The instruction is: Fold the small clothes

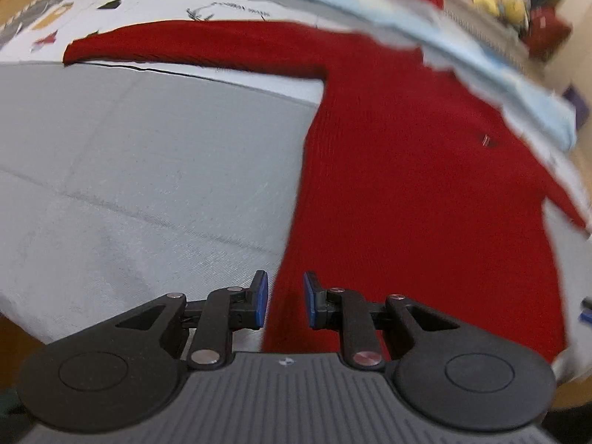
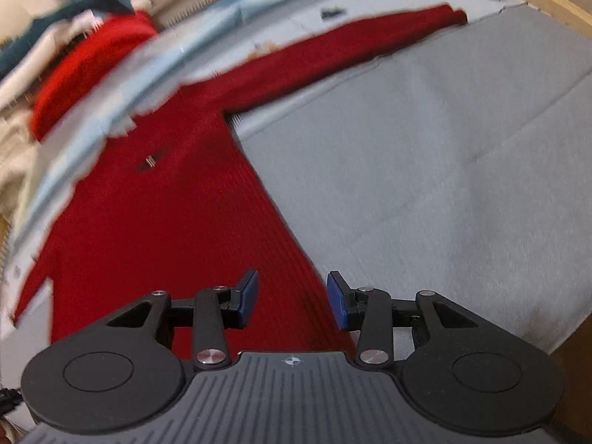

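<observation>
Lying spread flat on the grey cloth (image 1: 148, 170) that is covering the desk is one red knit sweater (image 1: 407, 192), ribbed, its body running toward the near edge and one sleeve (image 1: 192, 46) stretching out sideways toward the far edge. A small dark chest logo (image 1: 485, 139) is showing on it, too blurred to read. A light blue garment (image 1: 462, 50) is lying across its upper part, and a white printed fabric (image 1: 155, 11) beyond the sleeve is carrying dark script that cannot be made out. One pile of mixed clothes (image 2: 55, 29) is sitting past the far edge.

The left gripper (image 1: 285, 300) is hovering over the sweater's side edge by the hem, its blue pads (image 1: 262, 299) standing narrowly apart with nothing pinched between them. The right gripper (image 2: 292, 299) is hanging over the opposite side edge, pads wider apart and likewise empty.
</observation>
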{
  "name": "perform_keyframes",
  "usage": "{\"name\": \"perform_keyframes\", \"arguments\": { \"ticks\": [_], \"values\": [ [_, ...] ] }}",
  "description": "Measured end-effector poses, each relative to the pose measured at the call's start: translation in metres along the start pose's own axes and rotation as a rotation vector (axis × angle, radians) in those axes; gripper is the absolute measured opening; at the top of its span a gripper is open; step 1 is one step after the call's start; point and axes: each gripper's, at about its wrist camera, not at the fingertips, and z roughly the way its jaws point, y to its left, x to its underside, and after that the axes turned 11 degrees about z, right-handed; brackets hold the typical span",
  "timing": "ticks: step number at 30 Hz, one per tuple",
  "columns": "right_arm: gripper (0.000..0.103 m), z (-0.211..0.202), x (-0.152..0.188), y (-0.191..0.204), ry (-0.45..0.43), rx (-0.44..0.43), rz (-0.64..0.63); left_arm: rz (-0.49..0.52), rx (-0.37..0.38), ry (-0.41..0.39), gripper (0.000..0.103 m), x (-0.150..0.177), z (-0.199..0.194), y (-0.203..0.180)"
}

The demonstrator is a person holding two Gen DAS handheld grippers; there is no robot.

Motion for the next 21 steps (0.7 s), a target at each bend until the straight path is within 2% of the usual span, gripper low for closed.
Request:
{"name": "perform_keyframes", "arguments": {
  "ticks": [4,9,12,14,15,18,20,21],
  "values": [
    [0.042,0.017,0.009,0.003,0.027,0.088,-0.049,0.05,0.004,0.015,0.024,0.003,0.007,-0.001],
    [0.041,0.027,0.018,0.001,0.086,0.145,-0.092,0.045,0.029,0.115,0.024,0.011,0.026,0.001],
    [0.012,0.025,0.019,0.001,0.106,0.114,-0.102,0.08,0.031,0.146,0.024,0.017,0.034,-0.005],
    [0.008,0.019,0.019,0.003,0.085,0.098,-0.123,0.1,0.031,0.139,0.018,0.016,0.032,-0.009],
    [0.006,0.012,0.017,0.003,0.052,0.088,-0.118,0.11,0.031,0.125,0.009,0.016,0.029,-0.011],
    [0.004,-0.019,0.003,-0.007,-0.097,0.063,-0.049,0.115,0.07,0.056,0.007,0.012,0.012,-0.012],
    [0.004,-0.024,0.002,-0.016,-0.083,0.062,-0.023,0.125,0.081,0.017,0.007,0.012,-0.001,-0.014],
    [0.004,-0.021,0.005,-0.019,-0.057,0.081,-0.027,0.136,0.065,0.021,0.006,0.013,-0.002,-0.014]
  ]
}}
